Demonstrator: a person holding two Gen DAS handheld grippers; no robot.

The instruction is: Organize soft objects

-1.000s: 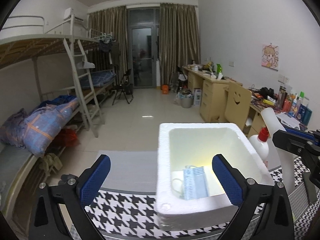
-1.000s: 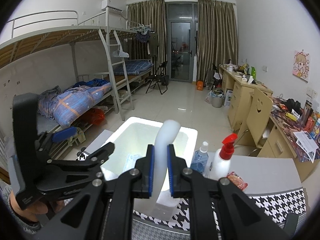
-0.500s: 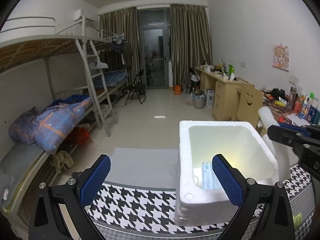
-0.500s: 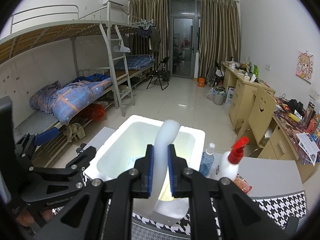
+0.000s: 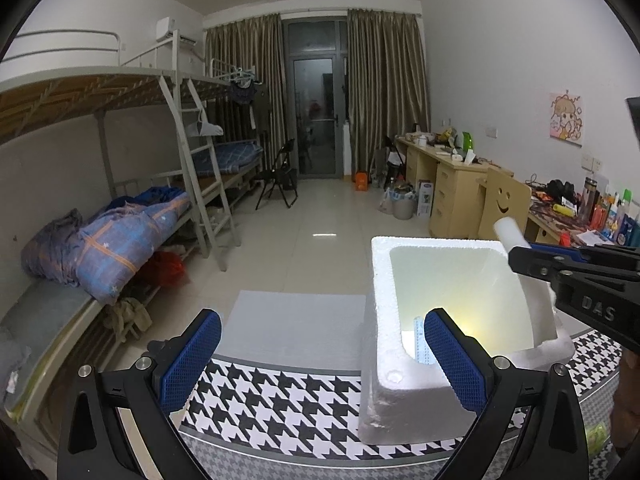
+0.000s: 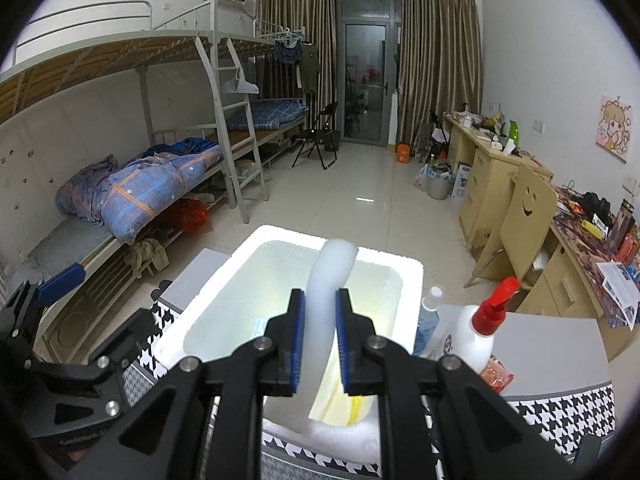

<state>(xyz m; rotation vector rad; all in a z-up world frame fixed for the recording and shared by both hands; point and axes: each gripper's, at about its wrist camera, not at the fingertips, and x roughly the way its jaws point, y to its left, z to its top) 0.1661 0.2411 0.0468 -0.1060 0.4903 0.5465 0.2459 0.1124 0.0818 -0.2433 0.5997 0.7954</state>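
Gripping a white foam tube (image 6: 325, 320) between its blue pads, the right gripper (image 6: 319, 344) hangs over the near end of the white foam box (image 6: 408, 276); the tube rises out of the clenched jaws and curves forward above the box's open top. The pads press the tube on both sides, though the grip looks light. Seen from the left wrist, the same tube (image 5: 510, 232) pokes up past the box's far right corner, with the right gripper's black frame reaching in over the box's right rim (image 5: 560, 340). The left gripper (image 5: 320, 356) is released, its blue pads standing wide apart with nothing between them; one pad shows in front of the box's near left wall, the other well to the left of the box. Inside the box, on its floor near the left wall, lies a pale blue face mask (image 5: 420, 340), partly hidden by the left gripper's pad. The box stands on a black-and-white houndstooth cloth (image 5: 288, 396). Just to the right of the box stand a white spray bottle with a red trigger (image 6: 480, 332) and a smaller clear blue bottle (image 6: 428, 316).
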